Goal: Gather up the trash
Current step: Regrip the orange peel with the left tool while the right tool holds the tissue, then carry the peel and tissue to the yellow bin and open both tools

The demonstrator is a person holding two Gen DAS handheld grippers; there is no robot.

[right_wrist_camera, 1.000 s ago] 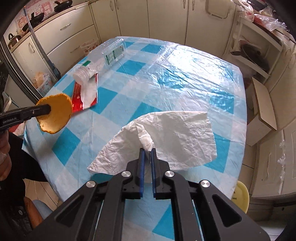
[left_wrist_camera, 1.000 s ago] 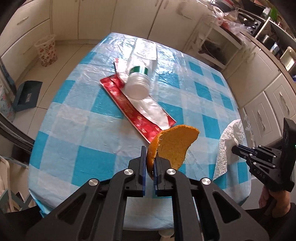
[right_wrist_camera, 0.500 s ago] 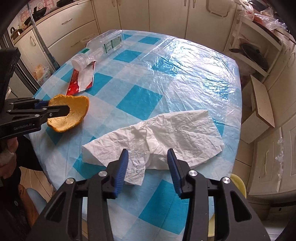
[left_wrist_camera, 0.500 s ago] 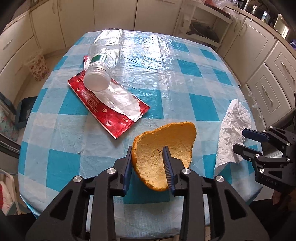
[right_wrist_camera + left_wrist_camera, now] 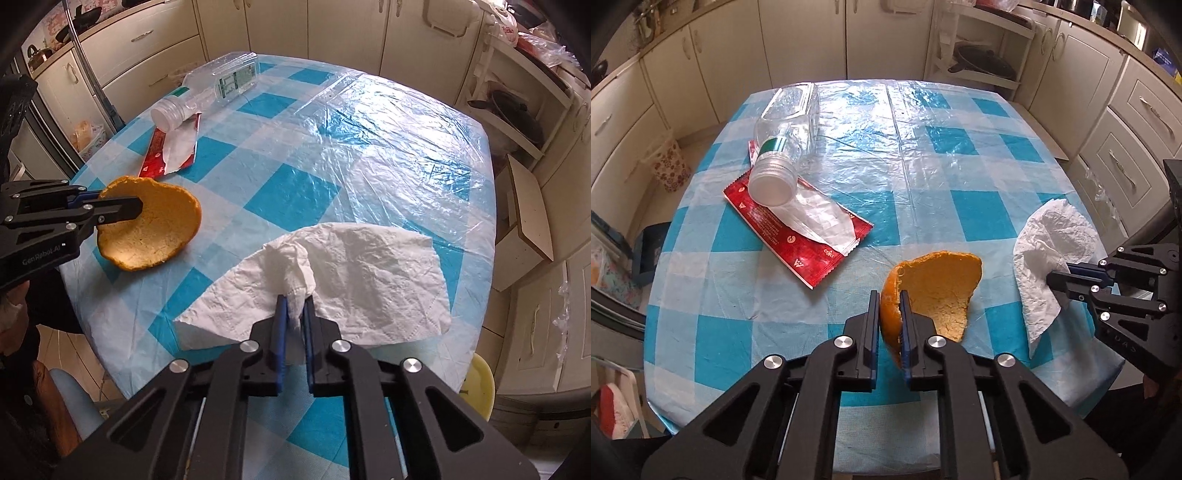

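Note:
An orange peel (image 5: 942,284) stands on edge at the near side of the blue-checked table (image 5: 960,155). My left gripper (image 5: 886,295) has its jaws closing, and the pads press on the peel's left rim. The right wrist view shows the same peel (image 5: 159,232) in that left gripper (image 5: 138,208). A white paper tissue (image 5: 369,280) lies at the table's near right corner, and my right gripper (image 5: 293,299) is shut on a bunched fold of it. From the left wrist view the right gripper (image 5: 1052,280) pinches the tissue (image 5: 1052,236).
A clear plastic bottle (image 5: 786,136) lies on a torn red wrapper (image 5: 783,236) at the far left of the table. A floral waste basket (image 5: 670,168) stands on the floor to the left. Cabinets ring the table, and a yellow stool (image 5: 476,384) sits by its right corner.
Both grippers opened half a second ago, dropping the peel and the tissue flat on the table. Now each has shut again on its item, the peel tipped back on edge.

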